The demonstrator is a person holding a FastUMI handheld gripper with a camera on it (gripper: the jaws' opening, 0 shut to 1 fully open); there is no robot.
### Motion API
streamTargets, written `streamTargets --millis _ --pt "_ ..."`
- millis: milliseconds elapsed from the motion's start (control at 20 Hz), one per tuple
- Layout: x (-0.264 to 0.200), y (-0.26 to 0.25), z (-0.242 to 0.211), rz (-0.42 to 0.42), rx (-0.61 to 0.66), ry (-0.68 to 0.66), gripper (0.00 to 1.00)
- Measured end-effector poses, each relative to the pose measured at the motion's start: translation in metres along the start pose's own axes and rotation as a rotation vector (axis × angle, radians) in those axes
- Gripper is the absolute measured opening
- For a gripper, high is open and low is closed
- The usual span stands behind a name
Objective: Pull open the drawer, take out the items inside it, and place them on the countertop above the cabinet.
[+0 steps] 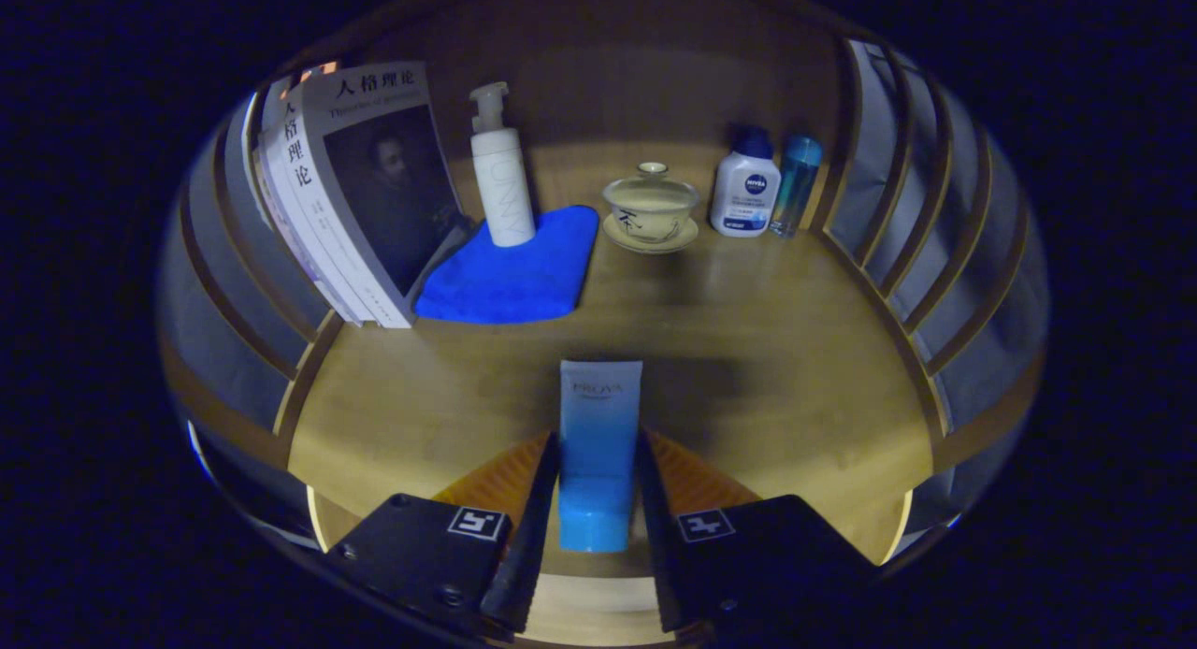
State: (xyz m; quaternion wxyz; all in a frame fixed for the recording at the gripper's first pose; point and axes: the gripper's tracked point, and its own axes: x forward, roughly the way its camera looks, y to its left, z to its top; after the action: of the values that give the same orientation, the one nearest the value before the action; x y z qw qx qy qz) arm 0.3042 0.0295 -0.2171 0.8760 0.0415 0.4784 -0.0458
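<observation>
Gripper (598, 499) is closed on the blue cosmetic tube (598, 443), both fingers pressing its lower body near the cap. The tube likely handles light, soft-walled and squeezable, a bit slick; a hold low by the stiff cap looks safest. It fades from pale crimped top to bright blue cap, cap end toward the camera. It sits over the wooden countertop (767, 350) near the front edge, whether touching it, cannot tell. Toward the back edge: books (355, 191), pump bottle (500, 172) on blue cloth (514, 275), lidded teacup (651, 209), lotion bottle (745, 189).
</observation>
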Motion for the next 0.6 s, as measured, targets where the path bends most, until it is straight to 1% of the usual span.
streamTargets --millis 100,350,600 --pt "-0.008 0.005 -0.009 0.034 0.014 0.014 0.66" --pt "-0.053 0.011 -0.021 0.071 -0.025 -0.062 0.66" --pt "-0.114 0.026 -0.047 0.129 -0.106 -0.193 0.66"
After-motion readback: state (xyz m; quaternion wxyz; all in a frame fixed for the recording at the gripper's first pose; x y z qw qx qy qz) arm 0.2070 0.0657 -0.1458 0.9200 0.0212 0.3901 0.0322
